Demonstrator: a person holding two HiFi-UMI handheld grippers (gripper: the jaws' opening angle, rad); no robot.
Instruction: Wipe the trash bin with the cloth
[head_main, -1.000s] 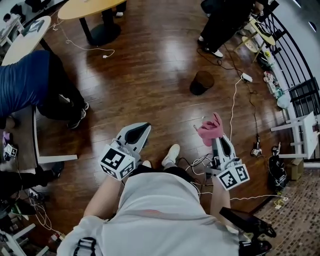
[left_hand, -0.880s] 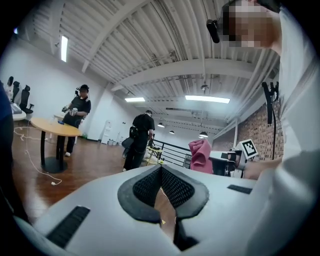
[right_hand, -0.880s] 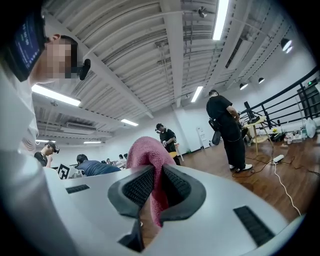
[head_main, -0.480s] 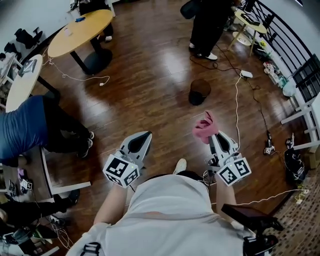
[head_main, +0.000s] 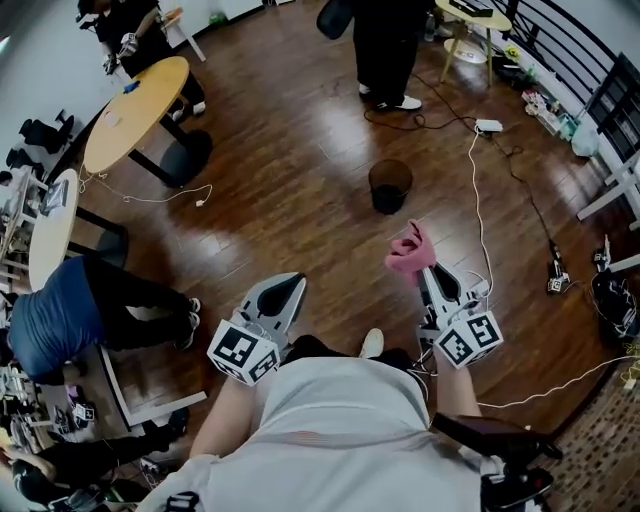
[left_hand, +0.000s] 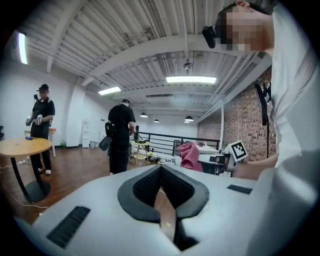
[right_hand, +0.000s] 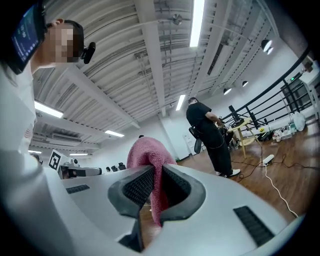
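Observation:
A dark round trash bin (head_main: 390, 186) stands on the wooden floor ahead, well beyond both grippers. A pink cloth (head_main: 408, 251) sticks up from my right gripper (head_main: 427, 276), which is shut on it; in the right gripper view the pink cloth (right_hand: 150, 165) hangs pinched between the dark pads. My left gripper (head_main: 285, 291) is held at the left, level with the right one, and its jaws are shut with nothing between them (left_hand: 161, 189). Both grippers point up and away from the floor. The cloth (left_hand: 190, 155) also shows in the left gripper view.
A person in black (head_main: 385, 45) stands just beyond the bin. White cables (head_main: 478, 200) run across the floor at the right. A round wooden table (head_main: 135, 100) stands far left, with a crouching person in blue (head_main: 60, 315) nearer. Railings (head_main: 590, 60) line the right side.
The view has shifted forward over the floor and the bin now sits nearer the middle. Both grippers keep their places before me, the right one still holding the cloth.

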